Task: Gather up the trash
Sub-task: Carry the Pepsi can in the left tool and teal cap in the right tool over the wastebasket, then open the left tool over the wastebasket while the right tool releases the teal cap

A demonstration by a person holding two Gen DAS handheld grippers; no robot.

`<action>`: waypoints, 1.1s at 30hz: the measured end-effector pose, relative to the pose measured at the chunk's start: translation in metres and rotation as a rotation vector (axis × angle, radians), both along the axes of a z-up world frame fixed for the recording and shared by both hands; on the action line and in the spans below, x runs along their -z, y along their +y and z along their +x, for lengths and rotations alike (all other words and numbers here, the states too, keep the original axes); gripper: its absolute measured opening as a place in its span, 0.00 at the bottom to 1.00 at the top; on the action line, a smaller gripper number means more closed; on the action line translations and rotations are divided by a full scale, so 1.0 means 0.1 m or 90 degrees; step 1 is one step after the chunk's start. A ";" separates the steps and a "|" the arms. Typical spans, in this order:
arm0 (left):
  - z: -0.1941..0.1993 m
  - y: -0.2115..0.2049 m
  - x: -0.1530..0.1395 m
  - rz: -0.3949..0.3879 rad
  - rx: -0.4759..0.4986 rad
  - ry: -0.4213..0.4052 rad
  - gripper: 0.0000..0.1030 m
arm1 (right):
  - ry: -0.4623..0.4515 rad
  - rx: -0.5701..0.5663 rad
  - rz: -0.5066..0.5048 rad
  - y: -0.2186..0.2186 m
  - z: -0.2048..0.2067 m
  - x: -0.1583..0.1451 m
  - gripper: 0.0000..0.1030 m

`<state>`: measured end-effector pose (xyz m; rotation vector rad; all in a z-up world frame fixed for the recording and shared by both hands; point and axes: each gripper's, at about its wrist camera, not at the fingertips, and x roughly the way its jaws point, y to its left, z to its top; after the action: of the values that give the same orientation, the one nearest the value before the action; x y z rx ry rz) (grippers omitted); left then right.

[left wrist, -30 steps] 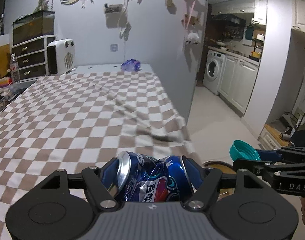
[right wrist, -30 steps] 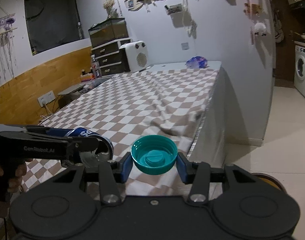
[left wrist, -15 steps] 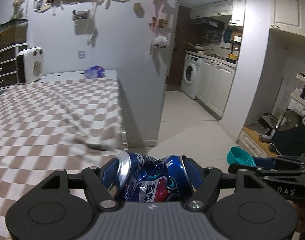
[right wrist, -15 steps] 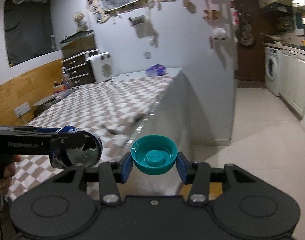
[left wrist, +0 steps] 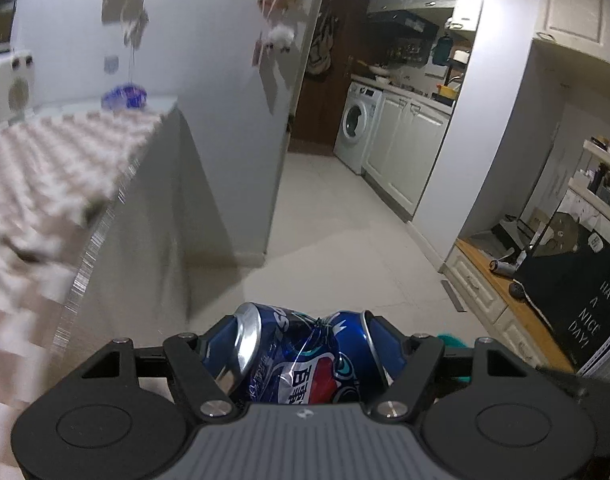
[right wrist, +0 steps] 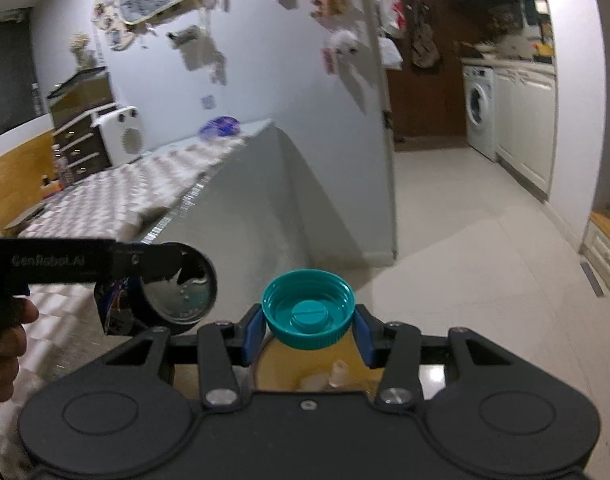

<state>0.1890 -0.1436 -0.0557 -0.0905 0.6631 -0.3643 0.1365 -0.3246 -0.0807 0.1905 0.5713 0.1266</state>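
Crushed blue can (left wrist: 305,354), the larger piece of trash: lying crosswise between the fingers of the left gripper (left wrist: 303,356), clamped end to end, carried in the air beyond the edge of the checkered table (left wrist: 45,184). Probably light and empty, thin-walled, creased at the waist (likely to buckle further under more squeeze); safest held by the stiff rims, as here.

Teal cap (right wrist: 309,312), the smaller piece: pinched by its ribbed rim between the blue pads (right wrist: 252,330) of the right gripper (right wrist: 309,330), hollow side up. Rigid, very light, apt to pop out if tilted.

Right wrist view only: a tan bin (right wrist: 321,372) directly below the cap, with pale scraps inside, plus the can's end and a hand (right wrist: 3,344) on the left tool. Left wrist view only: the can's crease and label, and a black bag (left wrist: 585,300) off to the right.
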 end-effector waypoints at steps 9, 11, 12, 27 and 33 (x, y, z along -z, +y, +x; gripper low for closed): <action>0.66 -0.39 0.84 0.009 -0.020 0.072 0.71 | 0.075 0.031 0.045 -0.27 0.38 0.82 0.46; 0.82 -0.44 1.01 0.018 -0.016 0.081 0.71 | 0.092 0.034 0.062 -0.30 0.48 1.02 0.46; 0.89 -0.46 1.07 0.024 -0.013 0.083 0.71 | 0.098 0.033 0.071 -0.31 0.52 1.11 0.46; 1.88 -0.60 2.27 0.055 0.036 0.152 0.75 | 0.170 -0.006 0.107 -0.06 1.11 2.02 0.46; 2.01 -0.60 2.57 0.072 0.031 0.174 0.89 | 0.189 -0.009 0.102 0.02 1.18 2.19 0.47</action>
<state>0.3898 -0.2038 -0.3128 -0.0154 0.9565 -0.3639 0.2540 -0.3228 -0.2999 0.3653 0.8585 0.1594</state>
